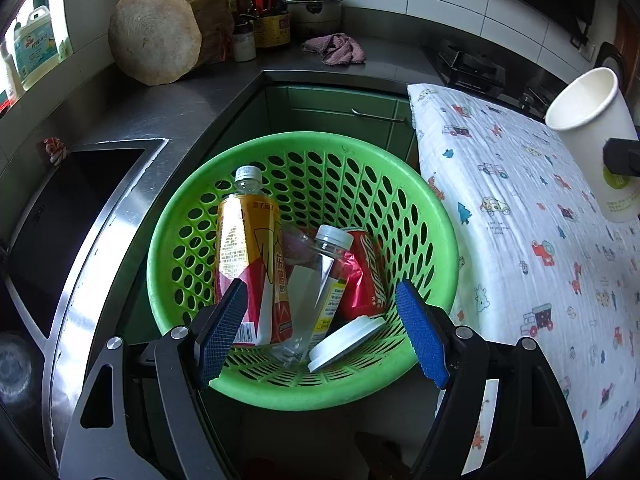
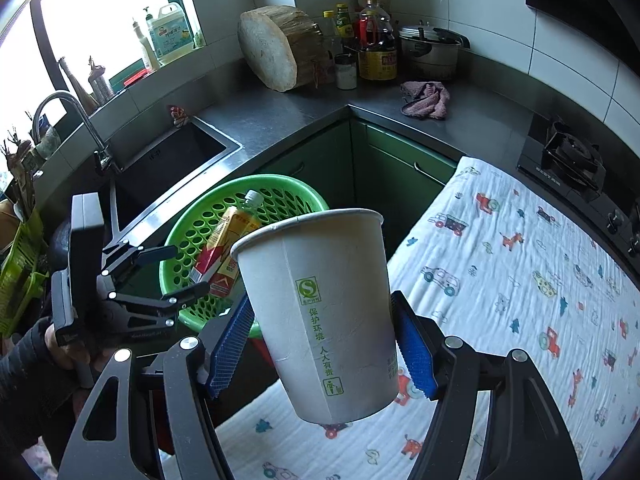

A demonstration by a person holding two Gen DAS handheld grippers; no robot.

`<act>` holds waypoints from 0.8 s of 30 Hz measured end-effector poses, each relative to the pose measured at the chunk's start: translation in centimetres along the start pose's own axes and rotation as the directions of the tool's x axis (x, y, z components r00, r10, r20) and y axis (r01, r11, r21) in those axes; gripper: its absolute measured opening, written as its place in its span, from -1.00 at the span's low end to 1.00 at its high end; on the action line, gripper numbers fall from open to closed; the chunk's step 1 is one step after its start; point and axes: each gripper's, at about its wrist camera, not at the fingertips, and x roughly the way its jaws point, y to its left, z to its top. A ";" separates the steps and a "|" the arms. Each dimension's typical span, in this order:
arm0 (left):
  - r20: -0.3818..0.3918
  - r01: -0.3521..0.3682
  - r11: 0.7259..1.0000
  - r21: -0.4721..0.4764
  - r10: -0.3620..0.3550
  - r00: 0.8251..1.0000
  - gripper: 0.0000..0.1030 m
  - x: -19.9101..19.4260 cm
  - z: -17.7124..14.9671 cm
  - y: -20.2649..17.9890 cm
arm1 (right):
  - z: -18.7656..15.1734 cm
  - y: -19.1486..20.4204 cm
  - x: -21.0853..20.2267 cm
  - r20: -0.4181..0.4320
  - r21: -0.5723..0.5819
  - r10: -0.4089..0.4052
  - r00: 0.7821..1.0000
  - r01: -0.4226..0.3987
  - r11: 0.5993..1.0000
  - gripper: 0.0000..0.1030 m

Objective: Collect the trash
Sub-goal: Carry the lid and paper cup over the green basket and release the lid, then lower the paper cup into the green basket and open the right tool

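While clamped, paper cup [image 2: 320, 312] aloft

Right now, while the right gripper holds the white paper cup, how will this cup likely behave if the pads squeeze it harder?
The paper cup looks thin-walled and empty, so it is probably light and may dent or go oval under more pressure. The right gripper grips it low on a tapered wall, and the cup is tilted, so it could slip or pivot.
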 end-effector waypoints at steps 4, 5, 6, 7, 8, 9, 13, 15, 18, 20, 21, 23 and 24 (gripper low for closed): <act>0.004 -0.003 1.000 -0.028 0.003 1.000 0.49 -0.8 -1.0 1.2 | 1.7 1.5 1.9 -0.004 -0.008 0.015 1.000 -0.015 1.000 0.29; 0.006 -0.005 0.999 -0.035 0.005 1.000 0.49 -1.0 -1.2 1.5 | 2.2 1.9 2.5 -0.006 -0.010 0.020 1.000 -0.020 1.000 0.29; 0.008 -0.006 0.999 -0.044 0.006 1.000 0.49 -1.2 -1.4 1.8 | 2.7 2.2 3.0 -0.007 -0.011 0.025 1.000 -0.025 1.000 0.29; 0.010 -0.007 0.998 -0.055 0.008 1.000 0.50 -1.5 -1.7 2.2 | 3.1 2.5 3.5 -0.008 -0.009 0.031 0.999 -0.031 0.999 0.29; 0.012 -0.008 0.998 -0.065 0.009 1.000 0.51 -1.7 -1.9 2.5 | 3.6 2.9 4.2 -0.012 -0.009 0.039 0.999 -0.039 0.999 0.29; 0.014 -0.008 0.997 -0.076 0.009 1.000 0.53 -1.9 -2.1 2.8 | 4.0 3.4 4.7 -0.014 -0.012 0.040 0.999 -0.040 0.999 0.29; 0.019 -0.014 0.995 -0.101 0.016 1.000 0.53 -2.5 -2.8 3.5 | 5.6 4.8 7.1 -0.020 -0.016 0.048 0.999 -0.048 0.999 0.30; 0.017 -0.018 0.994 -0.110 0.020 1.000 0.53 -2.7 -3.3 3.7 | 6.2 5.3 8.2 -0.028 -0.017 0.053 0.998 -0.054 0.998 0.31; 0.011 -0.021 0.993 -0.116 0.023 1.000 0.53 -2.9 -3.8 4.0 | 6.7 6.0 9.4 -0.031 -0.018 0.053 0.998 -0.053 0.998 0.47; 0.008 -0.026 0.992 -0.124 0.028 1.000 0.64 -3.0 -4.1 4.1 | 6.8 6.2 9.8 -0.033 -0.020 0.059 0.998 -0.059 0.998 0.52; 0.012 -0.031 0.991 -0.128 0.033 0.999 0.68 -3.1 -4.3 4.2 | 6.8 6.3 9.9 -0.032 -0.020 0.061 0.998 -0.062 0.998 0.56; 0.012 -0.034 0.991 -0.130 0.036 0.999 0.68 -3.2 -4.4 4.3 | 6.7 6.4 9.9 -0.034 -0.022 0.061 0.998 -0.062 0.998 0.56; 0.012 -0.034 0.991 -0.132 0.035 0.999 0.68 -3.2 -4.5 4.3 | 6.5 6.4 9.8 -0.036 -0.024 0.062 0.997 -0.063 0.998 0.56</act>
